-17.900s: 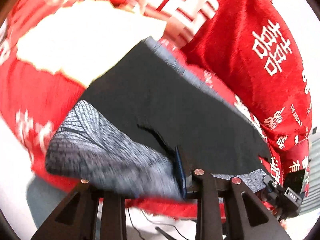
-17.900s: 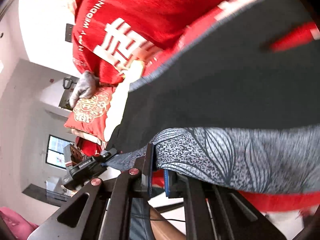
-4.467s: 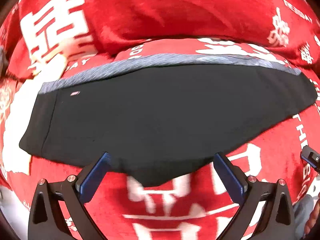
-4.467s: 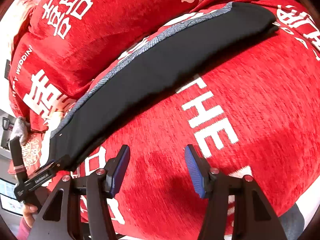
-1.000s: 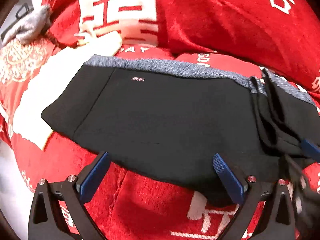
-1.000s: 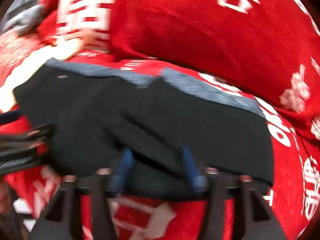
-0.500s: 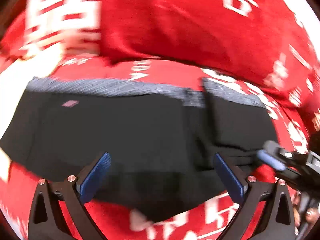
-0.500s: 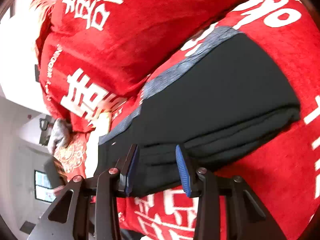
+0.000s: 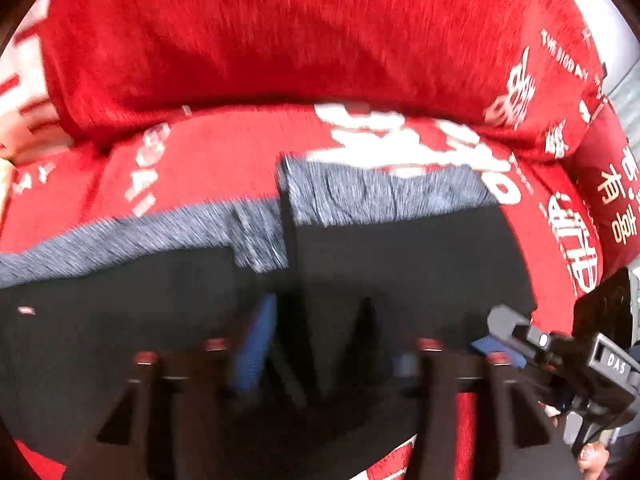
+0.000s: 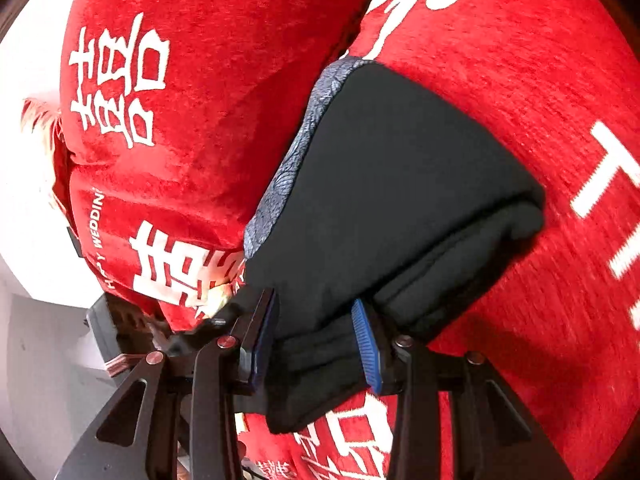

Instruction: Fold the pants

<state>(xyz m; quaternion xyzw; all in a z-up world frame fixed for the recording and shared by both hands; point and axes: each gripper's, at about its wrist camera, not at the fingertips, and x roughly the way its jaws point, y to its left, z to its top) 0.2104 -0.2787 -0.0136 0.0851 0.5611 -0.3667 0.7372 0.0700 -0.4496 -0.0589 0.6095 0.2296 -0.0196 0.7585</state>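
"DAS" on right gripper (image 9: 612, 364); "WEDDIN" (cut off) on red cover (image 10: 99, 220).

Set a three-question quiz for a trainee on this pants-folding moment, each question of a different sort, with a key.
1. True or false: the black pants lie on a red cover printed with white characters.
2. What is between the pads of the right gripper? A) a bunched stack of the pants' black layers B) the red cover C) nothing
3. Fill in: the band along the pants' far edge is ____ in colour.

Key: 1 true; 2 A; 3 grey.
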